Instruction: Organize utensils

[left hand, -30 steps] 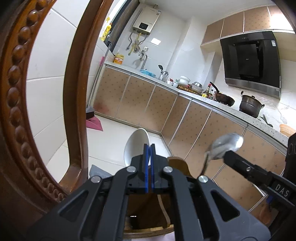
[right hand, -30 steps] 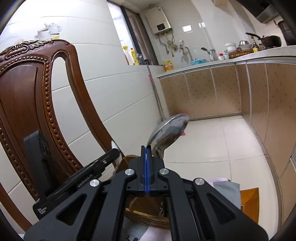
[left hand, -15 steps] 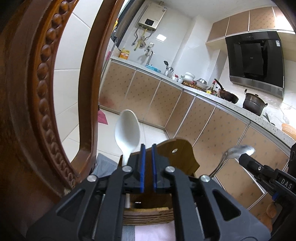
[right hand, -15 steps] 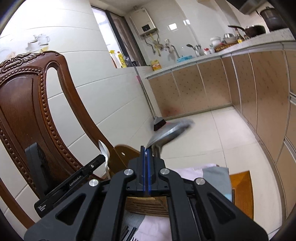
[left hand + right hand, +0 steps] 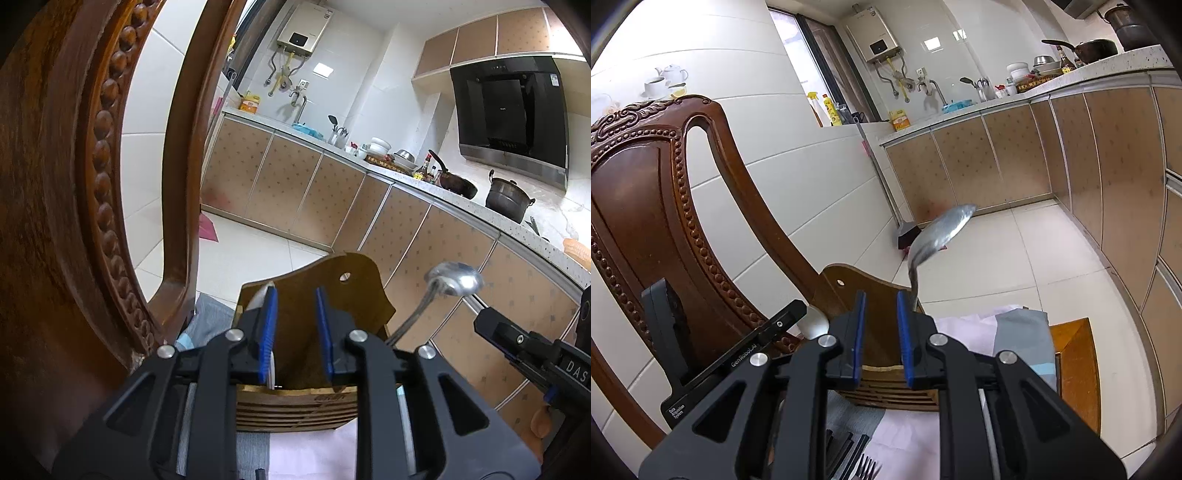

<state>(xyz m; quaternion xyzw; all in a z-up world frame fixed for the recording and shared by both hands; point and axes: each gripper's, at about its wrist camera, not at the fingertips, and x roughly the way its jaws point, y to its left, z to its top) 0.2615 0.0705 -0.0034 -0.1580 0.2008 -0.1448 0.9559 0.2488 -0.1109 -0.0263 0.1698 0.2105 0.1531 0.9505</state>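
A: The metal spoon [image 5: 942, 232] — where is it seen?

B: It is stood in the wooden utensil holder [image 5: 875, 295], handle down, bowl tilted up and to the right. Its handle is passed just outside the right gripper [image 5: 880, 332], beside the right-hand blue pad; nothing is held between the fingers [image 5: 857, 328], which are being opened.

A: And the left gripper [image 5: 295, 328]?

B: Its fingers [image 5: 269, 325] are also being opened, with only the holder's back panel seen in the gap. A white spoon [image 5: 264, 295] is seen just behind the left pad, inside the holder; whether it is touched cannot be told.

A: What is the holder set on?

B: A pale cloth [image 5: 979, 328] on the bench, beside a carved wooden chair [image 5: 646, 206]. Black fork tines [image 5: 866, 467] are laid on the cloth nearer the camera.
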